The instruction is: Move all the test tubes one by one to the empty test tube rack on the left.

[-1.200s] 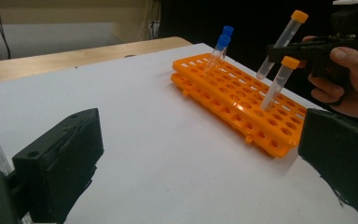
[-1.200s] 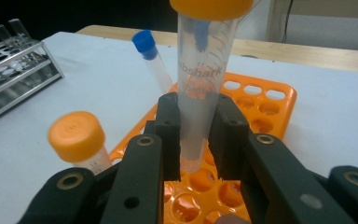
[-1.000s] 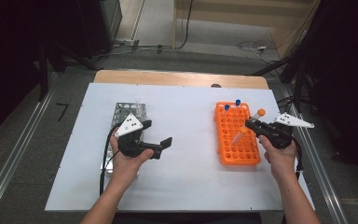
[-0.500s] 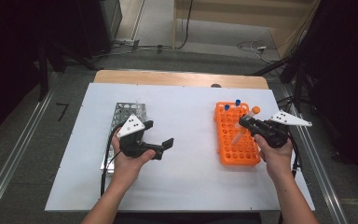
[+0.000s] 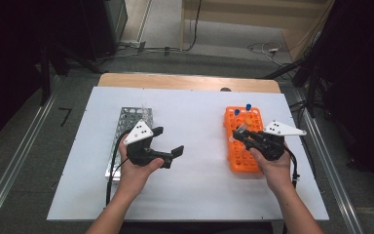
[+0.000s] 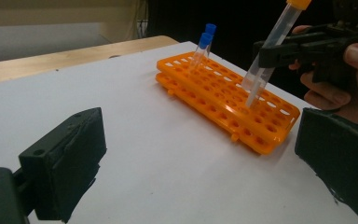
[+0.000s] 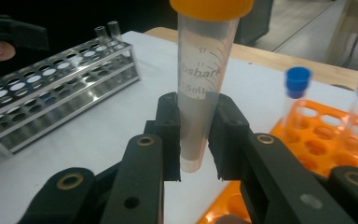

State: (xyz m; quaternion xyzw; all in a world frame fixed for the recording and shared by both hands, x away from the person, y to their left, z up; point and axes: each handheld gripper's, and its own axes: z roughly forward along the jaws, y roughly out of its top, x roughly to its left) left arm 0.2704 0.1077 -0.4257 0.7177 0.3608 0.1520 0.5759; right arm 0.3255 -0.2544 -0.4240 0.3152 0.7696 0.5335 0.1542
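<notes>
The white tabletop carries two racks. The orange tube rack lies at my right side, flat on the surface; the metal tube rack lies at my left, well apart from it.

My left tongs hang over the tabletop just beside the metal rack, jaws standing wide with nothing between them; in the left gripper view both black pads frame bare white surface.

My right tongs are closed narrowly on a clear centrifuge tube with an orange cap. The pads press its lower body from both sides, and the cap stands above them. In the left gripper view this tube is tilted, its conical tip just above the holes of the orange rack, not seated in any; which hole it is over I cannot tell.

Two blue-capped tubes stand upright at the far end of the orange rack, side by side.
</notes>
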